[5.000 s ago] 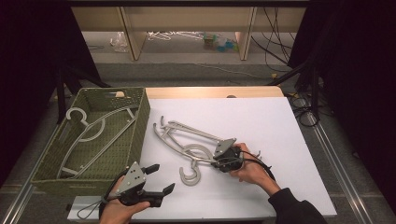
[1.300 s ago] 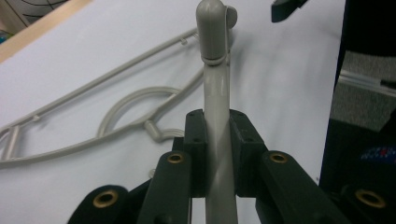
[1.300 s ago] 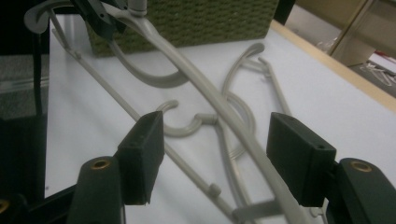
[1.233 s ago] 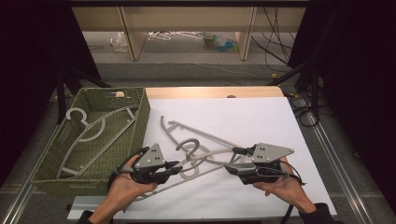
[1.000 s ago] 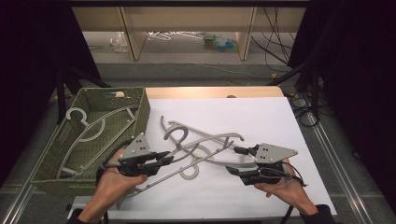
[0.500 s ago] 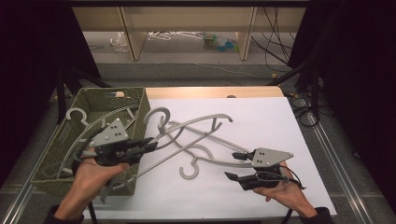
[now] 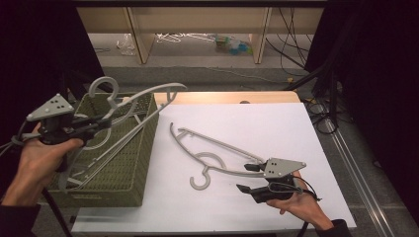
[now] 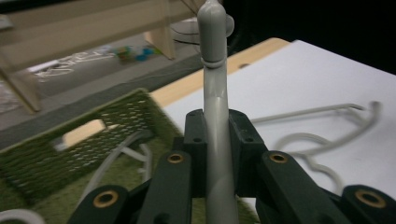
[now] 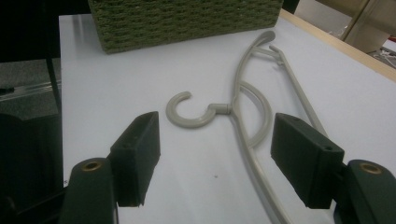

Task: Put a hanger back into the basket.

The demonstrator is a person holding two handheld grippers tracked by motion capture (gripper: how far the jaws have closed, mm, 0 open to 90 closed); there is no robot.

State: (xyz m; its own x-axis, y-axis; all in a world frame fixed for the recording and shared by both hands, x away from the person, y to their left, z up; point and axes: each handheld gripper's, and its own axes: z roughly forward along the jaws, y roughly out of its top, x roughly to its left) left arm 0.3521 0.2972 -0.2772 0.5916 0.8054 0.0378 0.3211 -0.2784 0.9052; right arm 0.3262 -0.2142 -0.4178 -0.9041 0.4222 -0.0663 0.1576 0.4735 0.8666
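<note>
Hangers are the work here: two grey plastic ones on show, plus more in a basket. One grey hanger is lifted in the air above the green woven basket, which sits at the left side of the white counter. The left hand-held gripper is clenched on this hanger's bar; in the left gripper view the grey bar runs straight up between the two black jaws, which press on it from both sides. The raised hanger tilts, its hook uppermost over the basket's far left corner and its long arm reaching toward the counter's back edge. The person's left hand holds that gripper just left of the basket.

Inside the basket lie other pale hangers, partly hidden by the wicker wall.

A second grey hanger lies flat on the counter, near the middle, its hook pointing toward the front edge. The right hand-held gripper rests low at the front right of the counter, its jaws spread apart and grasping nothing. In the right gripper view the flat hanger lies on the white surface between and beyond the two black jaws, not touched by either. The right jaw sits just over the hanger's long arm.
</note>
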